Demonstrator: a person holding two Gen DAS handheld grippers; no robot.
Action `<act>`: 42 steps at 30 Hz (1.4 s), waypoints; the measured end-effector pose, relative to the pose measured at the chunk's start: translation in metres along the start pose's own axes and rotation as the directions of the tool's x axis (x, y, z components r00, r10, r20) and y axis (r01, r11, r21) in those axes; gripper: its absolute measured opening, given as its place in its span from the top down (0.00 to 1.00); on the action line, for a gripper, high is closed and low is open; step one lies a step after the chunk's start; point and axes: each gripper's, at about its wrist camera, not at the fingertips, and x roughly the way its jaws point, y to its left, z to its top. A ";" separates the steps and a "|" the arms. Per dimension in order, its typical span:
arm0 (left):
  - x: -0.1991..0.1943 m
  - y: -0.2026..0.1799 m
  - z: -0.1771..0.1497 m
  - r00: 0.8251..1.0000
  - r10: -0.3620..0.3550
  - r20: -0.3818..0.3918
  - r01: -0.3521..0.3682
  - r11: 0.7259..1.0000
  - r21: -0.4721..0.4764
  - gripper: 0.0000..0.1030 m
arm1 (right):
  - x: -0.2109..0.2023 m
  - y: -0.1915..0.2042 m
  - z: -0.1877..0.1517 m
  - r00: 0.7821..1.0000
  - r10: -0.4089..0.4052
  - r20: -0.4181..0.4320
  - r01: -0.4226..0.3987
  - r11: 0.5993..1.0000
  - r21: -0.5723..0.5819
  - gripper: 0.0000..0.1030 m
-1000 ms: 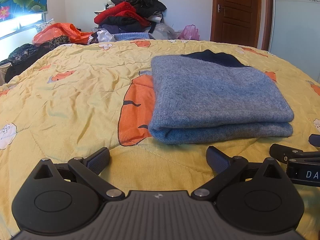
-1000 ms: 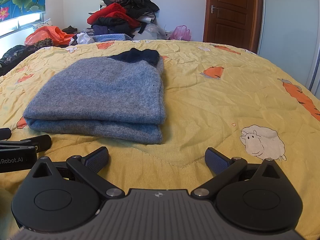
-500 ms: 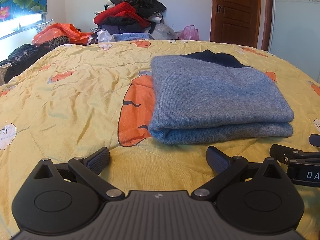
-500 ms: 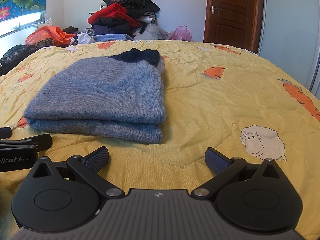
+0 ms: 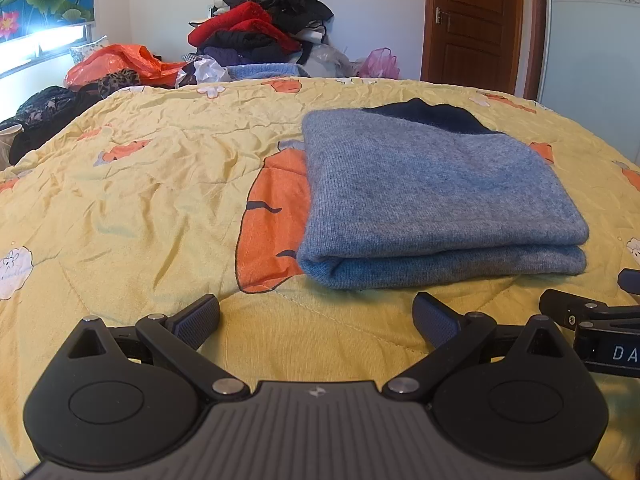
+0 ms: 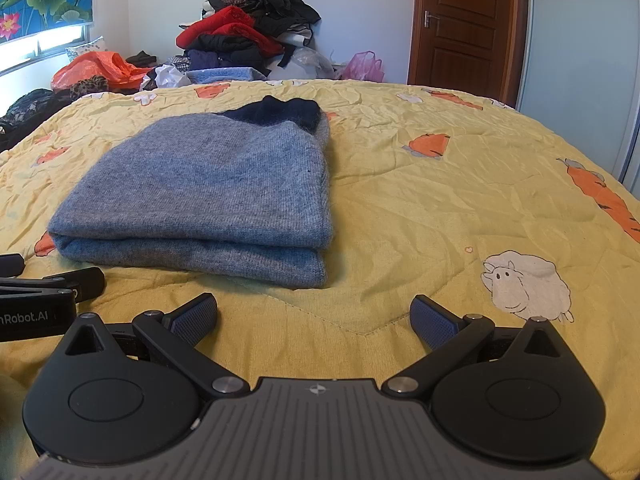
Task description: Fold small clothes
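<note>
A wrinkled yellow quilt printed with orange carrots and white sheep [image 5: 152,200] covers the bed. On it lies a folded grey-blue knit sweater with a dark navy collar [image 5: 432,196], its fold edge nearest the grippers. Behind the sweater, past the quilt's far edge, sits a heap of red and black clothes [image 5: 264,28]. In front of the sweater, the left gripper [image 5: 316,316] and right gripper [image 6: 314,316] hover spread wide, empty.

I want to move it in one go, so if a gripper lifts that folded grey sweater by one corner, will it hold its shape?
Probably not: the grey sweater looks like soft knit, so it would likely droop. Its stacked layers are loose and may unfold.
</note>
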 end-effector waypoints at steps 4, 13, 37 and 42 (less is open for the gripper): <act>0.000 0.000 0.000 1.000 -0.001 0.000 0.001 1.000 0.000 0.00 | 0.000 0.000 0.000 1.000 0.001 0.000 -0.001 1.000 0.000 0.00; 0.000 0.000 0.001 1.000 -0.002 0.001 0.002 1.000 0.001 0.00 | -0.001 0.001 0.000 1.000 0.002 0.001 -0.002 1.000 0.000 0.00; -0.001 0.001 -0.001 1.000 -0.006 -0.005 0.006 1.000 0.001 0.00 | -0.001 0.001 0.000 1.000 0.002 0.004 -0.002 1.000 -0.002 0.00; -0.003 0.002 0.001 0.999 -0.018 -0.031 0.019 1.000 0.006 0.00 | -0.001 0.001 -0.001 1.000 0.002 0.003 -0.002 1.000 -0.001 0.00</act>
